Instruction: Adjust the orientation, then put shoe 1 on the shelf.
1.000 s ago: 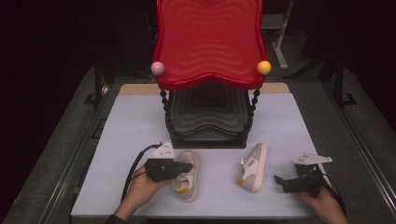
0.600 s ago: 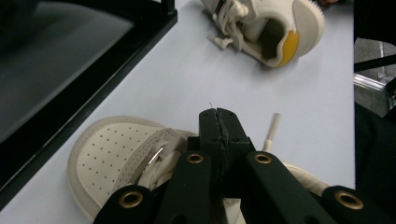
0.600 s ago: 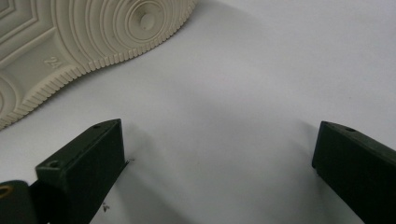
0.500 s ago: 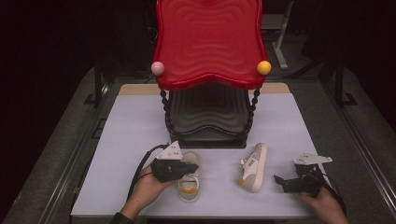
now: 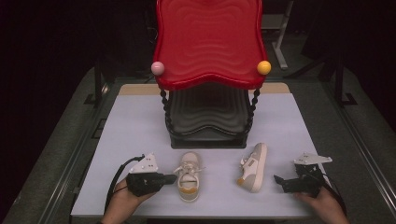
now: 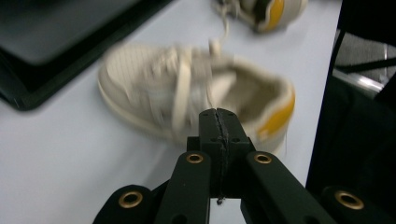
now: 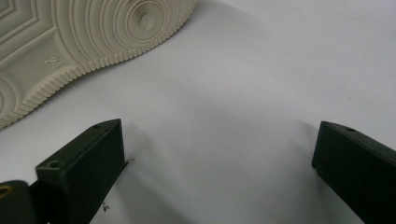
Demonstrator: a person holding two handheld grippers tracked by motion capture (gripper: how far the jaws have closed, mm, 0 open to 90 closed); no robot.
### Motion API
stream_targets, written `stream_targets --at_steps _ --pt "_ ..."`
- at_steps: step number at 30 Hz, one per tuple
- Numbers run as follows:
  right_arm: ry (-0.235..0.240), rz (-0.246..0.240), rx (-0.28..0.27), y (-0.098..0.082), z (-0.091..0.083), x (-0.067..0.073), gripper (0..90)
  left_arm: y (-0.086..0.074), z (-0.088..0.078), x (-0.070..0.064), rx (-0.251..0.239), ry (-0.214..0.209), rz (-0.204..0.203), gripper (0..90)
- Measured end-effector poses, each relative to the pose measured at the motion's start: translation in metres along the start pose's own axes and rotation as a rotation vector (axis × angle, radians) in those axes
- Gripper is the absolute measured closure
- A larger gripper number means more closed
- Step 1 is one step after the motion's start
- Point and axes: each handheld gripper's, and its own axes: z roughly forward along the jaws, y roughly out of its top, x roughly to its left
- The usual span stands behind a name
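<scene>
The upright shoe (image 5: 189, 179) stands near the counter's (image 5: 140, 126) front edge, cream with a yellow heel, bare surface left of it. The left tongs (image 5: 171, 178), pressed together, point at its side. The right tongs (image 5: 278, 179) gape beside the tipped shoe (image 5: 253, 167).

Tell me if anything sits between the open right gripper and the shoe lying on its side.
Nothing visible does. Between the right gripper and the tipped shoe there is just bare table. In the right gripper view its sole lies beyond the open jaws, with clear surface between.
</scene>
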Motion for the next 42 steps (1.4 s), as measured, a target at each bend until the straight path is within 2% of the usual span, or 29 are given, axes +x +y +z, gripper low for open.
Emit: stream_targets --at_steps 4,5,11,15,18,21,22,23,27,33,42 --pt "0.0 -0.001 0.0 0.0 0.0 0.0 1.7 -0.01 0.012 -0.004 0.071 -0.024 0.012 89.8" --pt "0.0 0.0 0.0 0.0 0.0 0.0 1.7 -0.01 0.015 -0.006 0.071 -0.026 0.024 89.8" --pt "0.001 -0.001 0.001 0.0 0.0 0.0 1.7 -0.004 0.027 -0.011 0.057 -0.065 0.035 89.7" --pt "0.0 -0.002 0.0 0.0 0.0 0.0 1.7 0.002 0.038 -0.013 0.061 -0.079 0.049 89.7" --pt "0.0 -0.001 0.0 0.0 0.0 0.0 1.7 0.005 0.04 -0.017 0.06 -0.082 0.06 87.7" --pt "0.0 0.0 0.001 0.0 0.0 0.0 1.7 0.009 0.037 -0.02 0.031 -0.098 0.052 86.6" --pt "0.001 0.0 0.001 0.0 0.0 0.0 1.7 0.014 0.033 -0.023 -0.011 -0.103 0.042 84.8" --pt "0.001 0.0 0.001 0.0 0.0 0.0 1.7 0.018 0.031 -0.024 -0.032 -0.111 0.034 83.8" --pt "0.0 -0.001 0.0 0.0 0.0 0.0 1.7 0.03 0.028 -0.026 -0.089 -0.116 0.032 76.6" --pt "0.001 0.0 0.001 0.0 0.0 0.0 1.7 0.038 0.038 -0.026 -0.096 -0.114 0.024 64.0" --pt "0.0 -0.001 0.001 0.0 0.0 0.0 1.7 0.041 0.06 -0.033 -0.069 -0.124 0.029 61.4"
